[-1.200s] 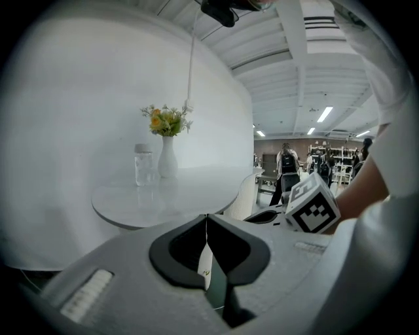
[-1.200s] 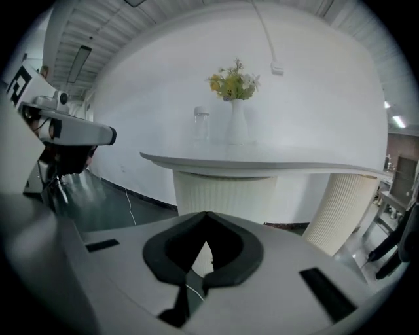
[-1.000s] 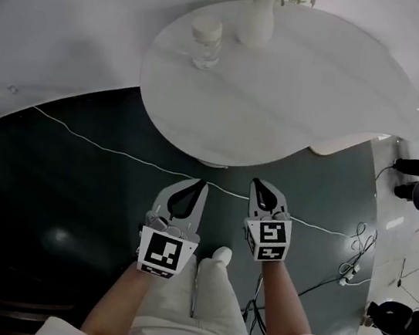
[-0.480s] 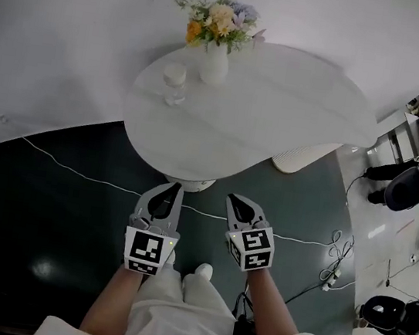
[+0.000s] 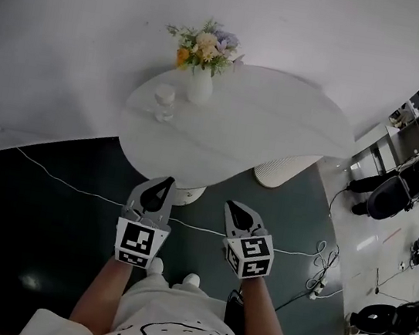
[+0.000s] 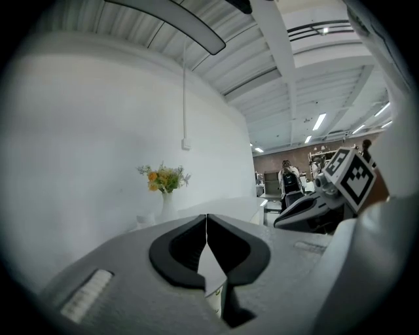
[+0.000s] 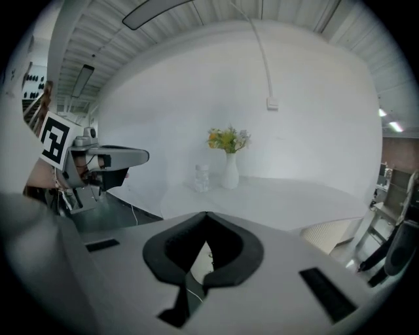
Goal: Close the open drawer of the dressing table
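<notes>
In front of the person, a wide stretch of dark floor (image 5: pixel 47 209) lies open to the left, bounded by the white wall (image 5: pixel 72 41). The white dressing table (image 5: pixel 278 126) is set against that wall, its rounded near edge just beyond both grippers. Its drawer cannot be made out in any view. Office chairs (image 5: pixel 397 191) are crowded along the right side, well apart from the table. A ribbed white object (image 5: pixel 286 169) is tucked under the table's right edge, near the pedestal base (image 5: pixel 188 194). The left gripper (image 5: pixel 170 181) and right gripper (image 5: pixel 229 204) are held side by side above the floor, each with jaws pressed together on nothing. A vase (image 5: pixel 199 89) of flowers and a small jar (image 5: pixel 163 103) are stood near the table's far left edge. A thin white cable (image 5: pixel 60 176) is trailed across the floor beneath the grippers.
</notes>
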The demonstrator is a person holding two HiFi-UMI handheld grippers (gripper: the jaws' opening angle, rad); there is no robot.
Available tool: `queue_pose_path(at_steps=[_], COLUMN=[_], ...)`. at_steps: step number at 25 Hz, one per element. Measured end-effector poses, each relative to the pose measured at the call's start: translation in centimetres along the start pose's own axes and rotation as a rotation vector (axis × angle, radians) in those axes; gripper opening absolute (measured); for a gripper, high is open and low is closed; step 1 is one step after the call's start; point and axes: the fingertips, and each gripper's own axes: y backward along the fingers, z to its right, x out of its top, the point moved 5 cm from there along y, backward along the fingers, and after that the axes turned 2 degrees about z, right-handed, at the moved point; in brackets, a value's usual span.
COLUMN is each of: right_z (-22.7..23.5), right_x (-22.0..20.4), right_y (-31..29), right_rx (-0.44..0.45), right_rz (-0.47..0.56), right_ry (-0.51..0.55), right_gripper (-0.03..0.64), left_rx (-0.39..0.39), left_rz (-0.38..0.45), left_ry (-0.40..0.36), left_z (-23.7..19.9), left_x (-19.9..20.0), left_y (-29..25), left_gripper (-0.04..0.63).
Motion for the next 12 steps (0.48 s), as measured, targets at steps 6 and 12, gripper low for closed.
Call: queue_pose_path(at_steps=[6, 12], right_z=[-0.8, -0.1], right_x=[3.0, 7.2], right_y=[2.5, 3.7], right_rx=[-0.049, -0.086], right_rz=[0.012, 0.122], right_ry=[0.101, 0.111], right_gripper=[-0.002, -0.002], left_rx=[0.005, 0.008], left_rz=[0.056, 0.114], left_ry=[0.007, -0.014], left_z=[-0.5, -1.8], left_x=[2.1, 4.6], left_y=[0.8, 0.7], left_gripper=[0.015, 0.015])
